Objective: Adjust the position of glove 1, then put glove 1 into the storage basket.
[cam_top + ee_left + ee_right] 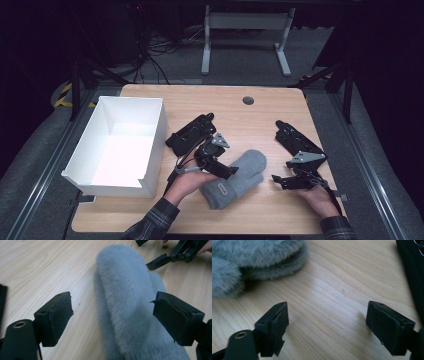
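White box (125,145): stands open-topped on the worktop (260,120), well to the left of both sets of fingers.
Black object, left (190,134): lies on the worktop just beyond the left gripper, between it and the box.
Left gripper (220,170): held in the person's left hand (187,182); in the left gripper view (112,320) its fingers (56,318) stand wide apart and grip nothing.
Grey mitten (237,177): lies flat on the worktop between the two grippers; in the left gripper view (130,305) its furry body runs up through the gap between the left fingers, nearer the right-hand one, though contact cannot be told.
Mitten cuff: points toward the person, beside the left hand, with a small label on it.
Right gripper (282,181): held in the person's right hand (320,197); in the right gripper view (327,330) its fingers (273,328) are spread wide over bare wood, holding nothing.
Mitten seen from right fingers (259,260): lies ahead and to the left of them, apart.
Black object, right (297,140): rests on the worktop beyond the right gripper.
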### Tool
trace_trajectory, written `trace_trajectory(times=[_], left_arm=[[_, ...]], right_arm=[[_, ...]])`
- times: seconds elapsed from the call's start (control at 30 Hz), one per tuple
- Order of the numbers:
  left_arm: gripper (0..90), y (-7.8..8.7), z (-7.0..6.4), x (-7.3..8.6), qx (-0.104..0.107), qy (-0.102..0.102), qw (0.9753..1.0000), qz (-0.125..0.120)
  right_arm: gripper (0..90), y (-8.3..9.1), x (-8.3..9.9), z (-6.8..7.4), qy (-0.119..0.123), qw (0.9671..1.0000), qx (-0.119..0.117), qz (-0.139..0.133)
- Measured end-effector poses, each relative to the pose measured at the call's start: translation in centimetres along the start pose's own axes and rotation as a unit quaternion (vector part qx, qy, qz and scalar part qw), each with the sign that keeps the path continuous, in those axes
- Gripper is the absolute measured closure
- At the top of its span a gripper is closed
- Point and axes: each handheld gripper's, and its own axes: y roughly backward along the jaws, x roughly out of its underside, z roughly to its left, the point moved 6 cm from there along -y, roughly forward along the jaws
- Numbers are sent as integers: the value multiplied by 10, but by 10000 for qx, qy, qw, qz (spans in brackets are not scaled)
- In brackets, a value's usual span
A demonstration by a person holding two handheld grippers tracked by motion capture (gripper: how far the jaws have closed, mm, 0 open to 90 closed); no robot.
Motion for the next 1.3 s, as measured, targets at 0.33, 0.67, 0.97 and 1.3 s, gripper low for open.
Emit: trace_trajectory(times=[0.33,0.67,0.97,1.3], left_arm=[[149,-29,0,2,176,19,9995,275],[130,-52,8,20,556,293,9969,472],[324,-57,7,27,1293,423,9889,592],[664,-53,5,27,1706,395,9823,660]], right_arm=[[110,-3,4,1,155,9995,36,-267],[110,-3,4,1,154,9995,41,-268],[110,-3,4,1,154,9995,38,-272],[110,-4,4,1,149,9995,39,-272]])
